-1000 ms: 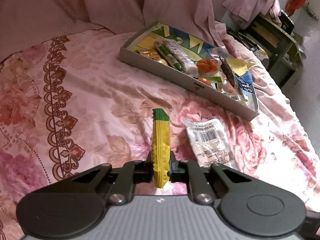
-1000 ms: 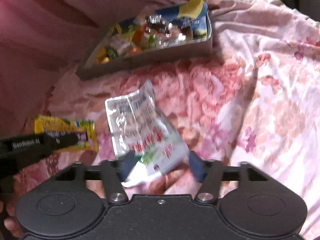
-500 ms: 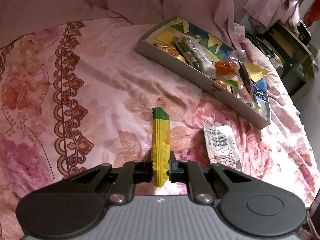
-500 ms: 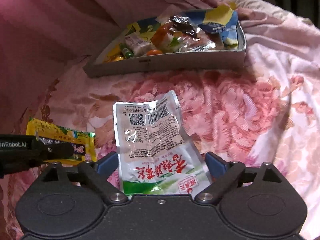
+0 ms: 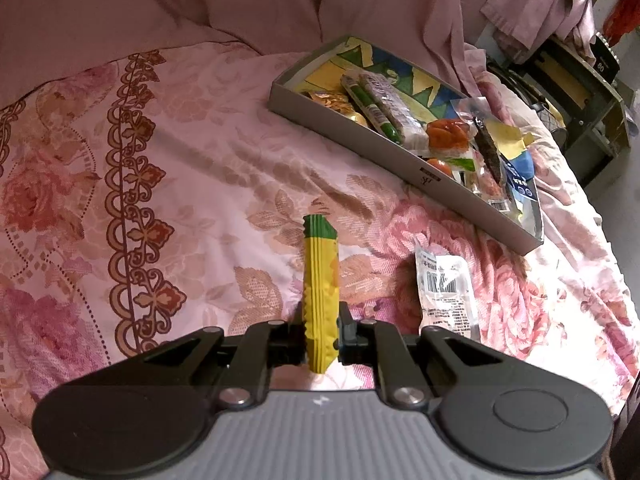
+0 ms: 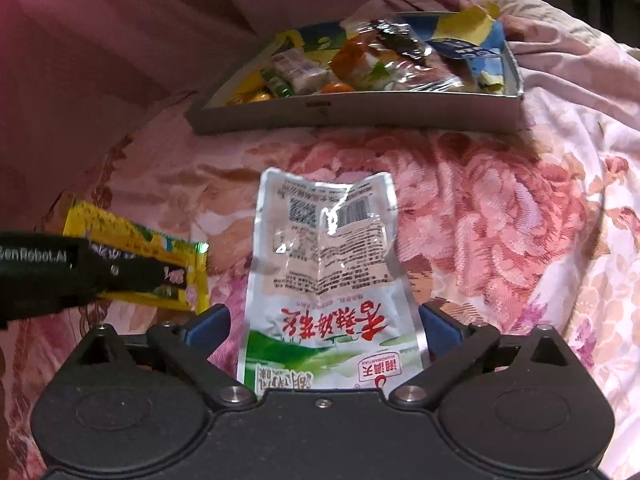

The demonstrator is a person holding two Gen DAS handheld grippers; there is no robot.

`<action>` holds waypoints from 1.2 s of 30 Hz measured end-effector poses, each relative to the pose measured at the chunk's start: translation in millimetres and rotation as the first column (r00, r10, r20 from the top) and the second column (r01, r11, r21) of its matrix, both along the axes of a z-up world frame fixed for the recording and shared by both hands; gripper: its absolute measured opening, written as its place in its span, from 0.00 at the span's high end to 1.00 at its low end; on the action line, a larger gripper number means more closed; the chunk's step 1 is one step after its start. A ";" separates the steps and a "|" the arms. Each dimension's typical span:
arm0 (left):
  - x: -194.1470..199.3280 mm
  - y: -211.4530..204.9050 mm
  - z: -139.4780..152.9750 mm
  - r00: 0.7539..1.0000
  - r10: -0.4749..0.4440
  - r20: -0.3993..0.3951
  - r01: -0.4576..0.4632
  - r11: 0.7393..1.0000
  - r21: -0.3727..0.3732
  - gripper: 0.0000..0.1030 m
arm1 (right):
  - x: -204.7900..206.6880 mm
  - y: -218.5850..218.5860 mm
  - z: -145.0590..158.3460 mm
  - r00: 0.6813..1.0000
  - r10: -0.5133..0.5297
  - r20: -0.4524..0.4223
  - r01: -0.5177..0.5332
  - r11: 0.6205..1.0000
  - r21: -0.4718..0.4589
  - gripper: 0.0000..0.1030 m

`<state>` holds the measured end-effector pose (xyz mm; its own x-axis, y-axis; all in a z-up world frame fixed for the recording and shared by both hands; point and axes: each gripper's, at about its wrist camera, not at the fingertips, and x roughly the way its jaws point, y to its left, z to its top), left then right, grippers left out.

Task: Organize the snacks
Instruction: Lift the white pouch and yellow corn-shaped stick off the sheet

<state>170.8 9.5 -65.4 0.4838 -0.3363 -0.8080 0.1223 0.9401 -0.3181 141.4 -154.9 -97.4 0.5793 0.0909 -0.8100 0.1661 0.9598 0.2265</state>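
Right wrist view shows my right gripper (image 6: pixel 324 324) with its jaws opening, straddling the silver snack pouch (image 6: pixel 324 264) that lies flat on the floral bedspread (image 6: pixel 500 208); the pads do not press on it. My left gripper (image 5: pixel 320 332) is clenched on the yellow snack packet (image 5: pixel 320 280), held on edge. The tray (image 5: pixel 400 160) of snacks sits beyond, well apart. To grip well, I judge I should lower squarely, pinch the pouch's near edges evenly, and avoid snagging cloth.
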 end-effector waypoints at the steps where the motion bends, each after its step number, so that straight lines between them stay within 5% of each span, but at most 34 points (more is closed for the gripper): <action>1: -0.1 -0.2 0.1 1.000 0.000 0.000 0.000 1.000 0.001 0.87 | 0.0 1.8 -1.1 1.000 0.008 -0.002 -0.008 1.000 -0.013 0.03; 11: -0.4 1.3 1.1 1.000 0.003 0.007 -0.002 1.000 -0.010 0.87 | -3.2 6.9 -1.4 1.000 0.009 0.002 -0.009 0.995 -0.100 0.17; 19: -4.0 -0.7 8.0 0.998 -0.024 0.058 0.026 0.999 -0.041 0.88 | -9.5 8.5 11.6 0.998 -0.016 0.055 0.025 0.986 -0.164 0.55; 29: -9.5 -3.8 18.9 0.989 -0.040 0.145 0.053 0.995 -0.087 0.88 | -12.3 7.3 14.9 0.997 -0.032 0.066 0.042 0.987 -0.157 0.68; 36: -9.7 -2.6 19.5 0.988 -0.036 0.151 0.051 0.994 -0.100 0.88 | -18.5 29.4 21.1 0.993 0.062 0.105 -0.026 0.948 -0.318 0.69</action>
<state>161.1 6.9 -45.9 0.5792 -0.4378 -0.6876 0.2155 0.8958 -0.3888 123.0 -125.5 -76.4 0.6689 -0.1311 -0.7317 0.1128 0.9908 -0.0745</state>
